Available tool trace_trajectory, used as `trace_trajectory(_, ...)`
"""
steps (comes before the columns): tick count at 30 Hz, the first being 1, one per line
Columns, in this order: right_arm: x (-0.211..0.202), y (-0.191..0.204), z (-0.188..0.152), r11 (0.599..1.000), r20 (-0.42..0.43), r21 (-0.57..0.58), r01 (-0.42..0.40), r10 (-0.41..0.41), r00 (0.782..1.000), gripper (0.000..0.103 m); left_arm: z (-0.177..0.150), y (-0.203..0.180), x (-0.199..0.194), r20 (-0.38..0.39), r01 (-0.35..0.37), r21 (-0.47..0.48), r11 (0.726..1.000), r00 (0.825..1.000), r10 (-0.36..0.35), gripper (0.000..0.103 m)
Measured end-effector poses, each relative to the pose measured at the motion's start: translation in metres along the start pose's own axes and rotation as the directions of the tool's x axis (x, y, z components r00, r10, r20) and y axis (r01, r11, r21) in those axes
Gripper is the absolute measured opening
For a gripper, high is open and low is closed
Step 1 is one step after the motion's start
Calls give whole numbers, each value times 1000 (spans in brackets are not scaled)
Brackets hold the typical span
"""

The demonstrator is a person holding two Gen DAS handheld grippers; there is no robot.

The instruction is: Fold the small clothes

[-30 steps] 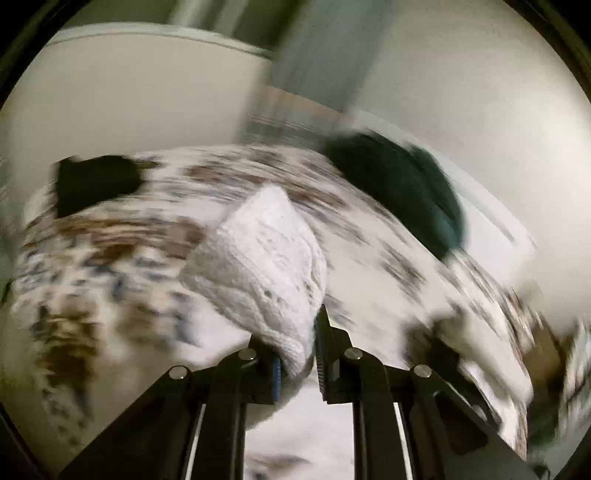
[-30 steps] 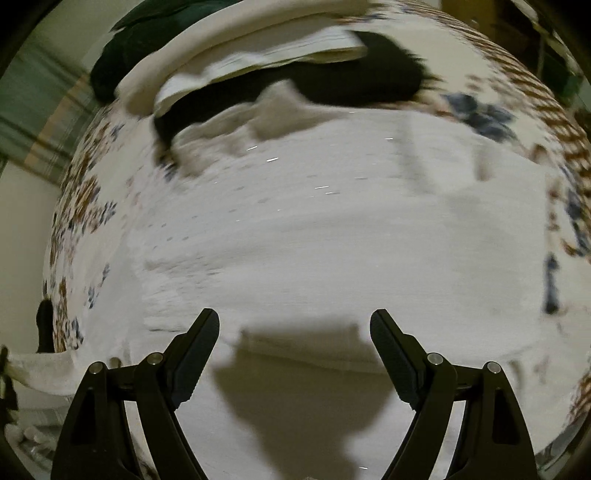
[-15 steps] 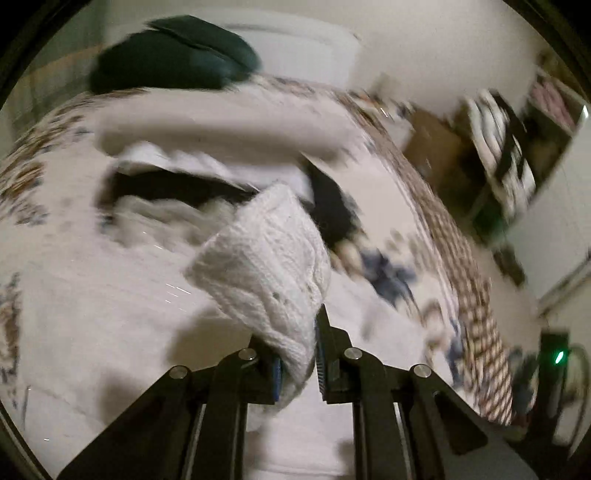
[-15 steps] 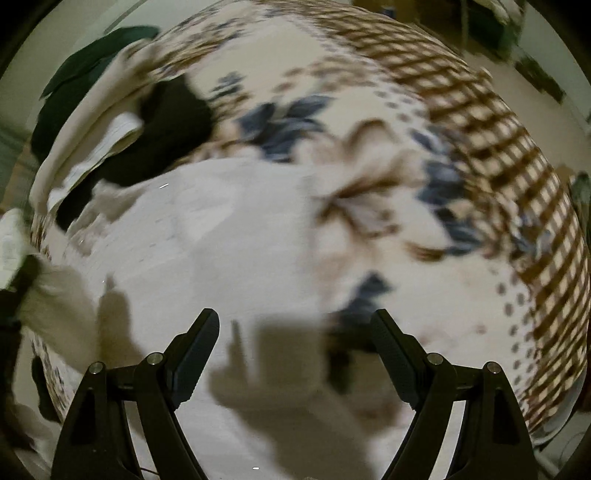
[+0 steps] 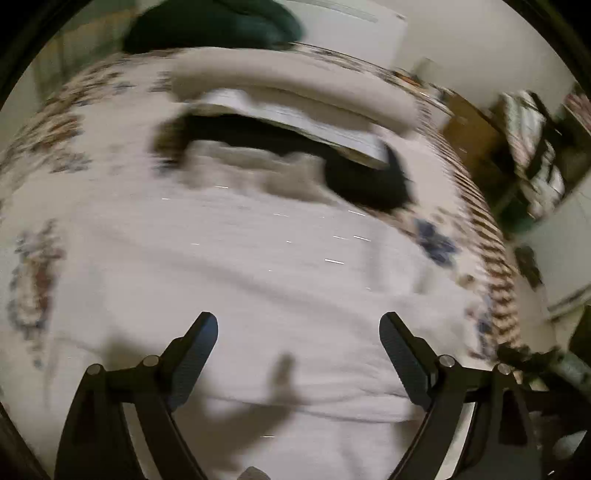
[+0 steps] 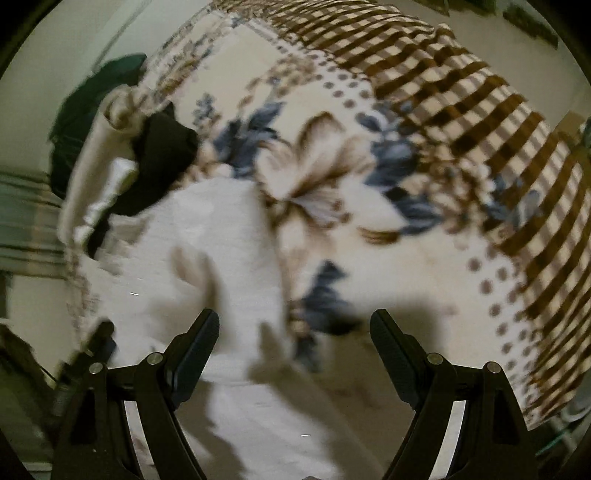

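A white knitted garment (image 5: 258, 280) lies spread flat on the floral blanket; it also shows in the right wrist view (image 6: 221, 266). My left gripper (image 5: 298, 328) is open and empty, hovering over the garment's near part. My right gripper (image 6: 293, 325) is open and empty, over the garment's right edge where it meets the blanket (image 6: 406, 206). Both views are motion-blurred.
Beyond the white garment lies a pile of clothes: a black piece (image 5: 362, 177), a cream folded piece (image 5: 295, 88) and a dark green one (image 5: 210, 26). The pile also shows in the right wrist view (image 6: 159, 155). Shelves with clutter (image 5: 535, 147) stand at the right.
My left gripper let go of the white knitted piece and opened; the piece is gone from between its jaws. Both grippers swung, the right toward the blanket's checked edge.
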State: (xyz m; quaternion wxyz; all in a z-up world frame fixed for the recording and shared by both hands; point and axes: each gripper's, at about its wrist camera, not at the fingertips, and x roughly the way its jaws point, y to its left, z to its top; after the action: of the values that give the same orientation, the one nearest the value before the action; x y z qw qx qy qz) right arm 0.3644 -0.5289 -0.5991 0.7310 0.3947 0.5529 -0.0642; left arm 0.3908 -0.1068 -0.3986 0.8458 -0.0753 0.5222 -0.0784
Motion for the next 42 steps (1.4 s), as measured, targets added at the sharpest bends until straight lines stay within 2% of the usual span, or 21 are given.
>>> trace_trajectory(1,3,7,1,999,-3,8,-37,37,999,86,1,20,-4,7,-41,-24,999,999,41,90)
trace_trajectory(4,24,29,4,998,-24,6,-67,67,997,86,2,69,-2,-12,-144,-84,986,990,144,90)
trace_trajectory(7,55,44,2,998,-55,-38,43,-45,997,86,-1,113,5,-47,-220,-134,966,975,216,90)
trace_trajectory(8,64,49,1,998,-68,-43,46,-48,997,84,-2,125,7,-56,-243,-144,959,970,237,90)
trace_trajectory(9,70,52,-2,998,-74,-58,39,-43,996,62,-3,133,8,-65,-261,-156,953,965,254,90)
trace_trajectory(10,74,62,-7,988,-64,-119,98,-106,992,16,-4,143,9,-66,-269,-161,950,963,262,90)
trace_trajectory(11,73,68,-10,978,-45,-155,137,-146,988,11,-7,146,13,-68,-273,-161,948,962,266,90)
trace_trajectory(13,67,74,-14,959,18,-208,190,-191,981,9,-11,160,17,-81,-281,-165,945,959,271,90)
trace_trajectory(16,62,67,-3,952,73,-178,251,-242,968,8,-18,176,22,-110,-279,-173,945,959,263,90)
trace_trajectory(19,74,55,8,973,-49,-132,188,-196,979,9,-24,191,21,-132,-269,-176,947,960,248,90)
trace_trajectory(20,74,55,8,977,-67,-125,175,-185,981,10,-24,196,20,-139,-262,-180,948,961,240,90)
trace_trajectory(21,71,57,8,978,-71,-127,165,-175,982,15,-22,200,18,-139,-254,-185,949,963,231,90)
trace_trajectory(23,60,60,9,980,-55,-127,153,-161,985,43,-13,206,11,-118,-221,-187,957,972,201,90)
trace_trajectory(24,56,61,9,982,-41,-123,144,-150,988,64,-2,208,9,-102,-217,-174,961,974,201,90)
trace_trajectory(25,49,61,9,982,-19,-119,147,-151,988,69,9,209,9,-86,-212,-158,964,976,200,90)
trace_trajectory(27,41,65,11,980,-6,-113,162,-164,986,69,25,211,13,-81,-206,-133,969,977,197,90)
trace_trajectory(30,40,69,6,982,-20,-91,164,-167,986,69,35,217,28,-133,-159,-126,979,981,142,90)
trace_trajectory(32,40,61,-15,979,-48,-94,180,-185,982,69,22,222,30,-168,-134,-130,982,980,111,90)
trace_trajectory(34,41,43,-39,976,-72,-82,202,-208,975,69,-7,229,27,-213,-140,-111,984,970,114,90)
trace_trajectory(38,46,-3,-95,971,-142,-37,236,-239,961,69,-80,240,7,-278,-119,-111,987,957,84,90)
trace_trajectory(42,47,-39,-140,974,-196,-15,228,-226,954,69,-148,247,-15,-334,-123,-121,985,939,76,90)
